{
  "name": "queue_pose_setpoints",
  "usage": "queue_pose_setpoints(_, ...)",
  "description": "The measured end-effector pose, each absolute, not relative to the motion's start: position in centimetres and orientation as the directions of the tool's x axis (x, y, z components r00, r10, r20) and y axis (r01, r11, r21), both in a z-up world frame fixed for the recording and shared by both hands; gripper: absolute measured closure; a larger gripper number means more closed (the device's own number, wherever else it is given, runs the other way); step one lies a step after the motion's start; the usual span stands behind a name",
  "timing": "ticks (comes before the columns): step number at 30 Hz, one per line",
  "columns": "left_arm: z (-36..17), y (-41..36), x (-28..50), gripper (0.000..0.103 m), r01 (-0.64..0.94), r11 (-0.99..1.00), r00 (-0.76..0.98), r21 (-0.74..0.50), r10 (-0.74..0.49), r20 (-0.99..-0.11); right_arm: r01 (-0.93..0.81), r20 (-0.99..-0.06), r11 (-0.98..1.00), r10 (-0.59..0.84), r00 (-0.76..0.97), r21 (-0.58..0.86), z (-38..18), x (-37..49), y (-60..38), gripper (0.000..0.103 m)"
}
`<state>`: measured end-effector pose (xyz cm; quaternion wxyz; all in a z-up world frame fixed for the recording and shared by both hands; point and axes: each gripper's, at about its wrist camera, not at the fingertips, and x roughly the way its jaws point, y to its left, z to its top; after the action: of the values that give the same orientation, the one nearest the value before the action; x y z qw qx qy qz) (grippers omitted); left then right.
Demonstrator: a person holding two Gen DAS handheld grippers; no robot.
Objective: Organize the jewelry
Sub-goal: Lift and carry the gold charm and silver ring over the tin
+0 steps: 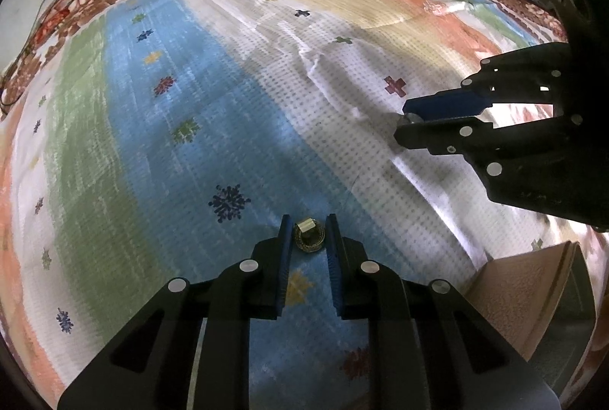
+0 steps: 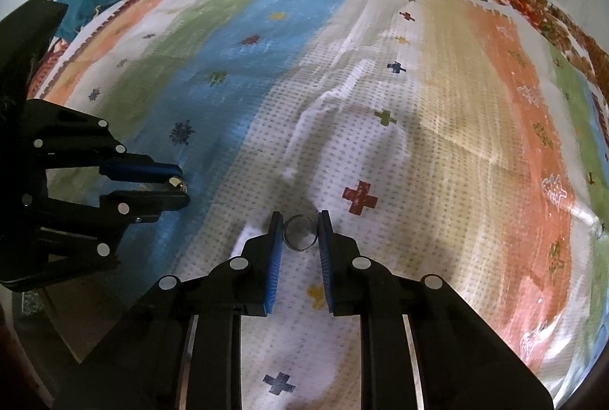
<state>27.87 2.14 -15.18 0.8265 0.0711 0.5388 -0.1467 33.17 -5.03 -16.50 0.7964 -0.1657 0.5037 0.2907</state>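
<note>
I have both grippers pointing steeply down at the striped bedspread [image 2: 437,105], each one closed on a small ring. The left gripper [image 1: 308,231] pinches a dark ring with a pale square stone [image 1: 309,237], on the blue stripe; its pads touch the band from both sides. The right gripper [image 2: 300,227] pinches a thin, plain silvery ring [image 2: 300,233], on the white dotted stripe. I think I hold them across the band because the soft cloth gives nothing to slide under.

Both rings show their round opening to the camera, so the hole's axis runs about along the fingers. The stone of the dark ring points away from me, toward the fingertips. The plain ring has no clear long axis.

A tan box [image 1: 533,292] stands near at the lower right of the left view; I judge the rings go there, but I cannot be sure.
</note>
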Motion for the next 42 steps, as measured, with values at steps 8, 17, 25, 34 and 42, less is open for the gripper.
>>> queue_pose_setpoints(8,-14.3,2.5,27.0,0.087,0.306,0.951,0.387,-0.03,-0.154,-0.909,-0.621,-0.896,0.784,0.285,0.34,0.014,-15.6,32.3,-5.2,0.084)
queue_pose_setpoints(17,-11.2,3.1,25.8,0.086,0.272,0.962,0.433,-0.013,-0.134,-0.891,-0.59,-0.888,0.807,0.287,0.359,0.023,-13.3,31.1,-5.7,0.084)
queue_pose_setpoints(25,-8.5,3.1,24.2,0.086,0.261,0.965,0.468,-0.011,-0.137,-0.873,-0.576,-0.872,0.818,0.294,0.392,0.017,-11.0,29.9,-5.7,0.084)
queue_pose_setpoints(34,-6.5,3.9,22.4,0.086,0.214,0.976,0.496,-0.046,-0.15,-0.855,-0.57,-0.851,0.821,0.323,0.413,0.035,-8.6,28.0,-5.7,0.084)
queue_pose_setpoints(42,-5.0,4.2,20.6,0.086,0.161,0.983,0.523,-0.086,-0.159,-0.837,-0.551,-0.842,0.834,0.329,0.428,0.046,-7.2,26.2,-5.9,0.084)
